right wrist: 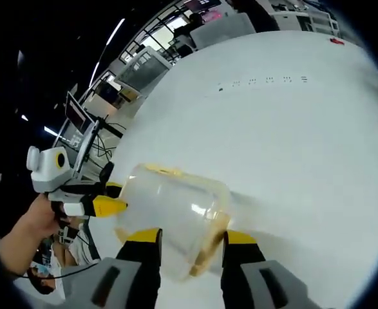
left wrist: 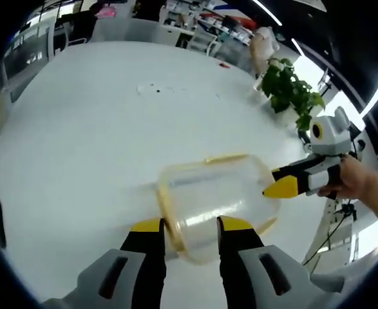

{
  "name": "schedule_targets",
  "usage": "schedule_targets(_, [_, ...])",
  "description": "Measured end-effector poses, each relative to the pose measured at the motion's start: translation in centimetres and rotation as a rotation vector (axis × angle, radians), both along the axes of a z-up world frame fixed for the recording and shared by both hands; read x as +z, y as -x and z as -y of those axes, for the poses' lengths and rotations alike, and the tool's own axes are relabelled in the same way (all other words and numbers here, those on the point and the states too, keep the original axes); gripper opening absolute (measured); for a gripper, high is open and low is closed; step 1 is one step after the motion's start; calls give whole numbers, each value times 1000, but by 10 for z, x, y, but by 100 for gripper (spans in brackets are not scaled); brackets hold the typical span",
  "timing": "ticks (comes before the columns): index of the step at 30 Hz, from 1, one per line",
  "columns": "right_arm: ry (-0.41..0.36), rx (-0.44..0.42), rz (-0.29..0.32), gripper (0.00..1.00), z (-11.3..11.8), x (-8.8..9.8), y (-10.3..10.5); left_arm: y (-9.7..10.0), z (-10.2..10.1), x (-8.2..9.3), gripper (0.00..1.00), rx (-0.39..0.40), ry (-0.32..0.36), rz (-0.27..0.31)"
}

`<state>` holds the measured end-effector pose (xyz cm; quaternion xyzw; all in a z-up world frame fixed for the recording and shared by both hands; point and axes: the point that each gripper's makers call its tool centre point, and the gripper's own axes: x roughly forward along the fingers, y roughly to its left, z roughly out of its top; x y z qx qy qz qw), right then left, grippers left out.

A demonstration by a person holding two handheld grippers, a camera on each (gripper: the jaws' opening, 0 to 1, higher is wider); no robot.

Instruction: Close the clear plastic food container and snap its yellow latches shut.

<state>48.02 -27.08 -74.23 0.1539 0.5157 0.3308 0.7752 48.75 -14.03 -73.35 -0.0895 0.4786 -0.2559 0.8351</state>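
The clear plastic container (left wrist: 217, 196) with its yellow rim lies tilted just above the white table (left wrist: 98, 129). My left gripper (left wrist: 192, 225) is shut on its near end, a yellow-tipped jaw on each side. From the right, the right gripper (left wrist: 280, 187) meets the container's far side, held by a person's hand (left wrist: 359, 183). In the right gripper view the container (right wrist: 172, 206) sits between the jaws of my right gripper (right wrist: 190, 237), which is shut on its yellow-rimmed edge. The left gripper (right wrist: 111, 206) touches the container's left side there. I cannot tell how the latches stand.
A green potted plant (left wrist: 288, 87) stands near the table's far right edge. Chairs and desks (left wrist: 195, 38) stand beyond the table. The white table (right wrist: 292, 129) stretches bare ahead, with small dark specks (right wrist: 266, 80). Monitors and cables (right wrist: 89, 138) lie past its left edge.
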Motion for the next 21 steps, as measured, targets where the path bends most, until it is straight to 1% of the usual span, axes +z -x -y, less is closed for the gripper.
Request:
schedule_targets(3, [-1,-1,0,34,0,0,5,4,0,0,30,5,3,0])
schedule_targets(9, [3,0,0,35,-1,0,6,6,0,-1,30,7,6,-6])
schedule_targets(12, [7,4,-10,37,-2,0,8,7,0,-1,31,-3,23,-17])
schedule_targets(13, [21,48,14,37,-2,-1,10,8,0,-1,32,-5,24,-14])
schedule_targets(14, [29,54,18,38,-2,0,12,8,0,0,32,-6,25,-14])
schedule_targets(15, [28,49,38,39,-2,3,9,8,0,2,34,-4,29,-9])
schedule_targets(16, [26,45,30,41,-2,5,11,7,1,4,34,-2,40,1])
schedule_targets(17, [17,54,56,43,-3,8,8,7,1,7,35,-8,38,6])
schedule_targets(19, [27,84,85,46,-2,11,7,5,0,9,36,-17,23,25])
schedule_targets(21, [44,96,91,45,-1,13,6,6,0,9,35,-35,24,19])
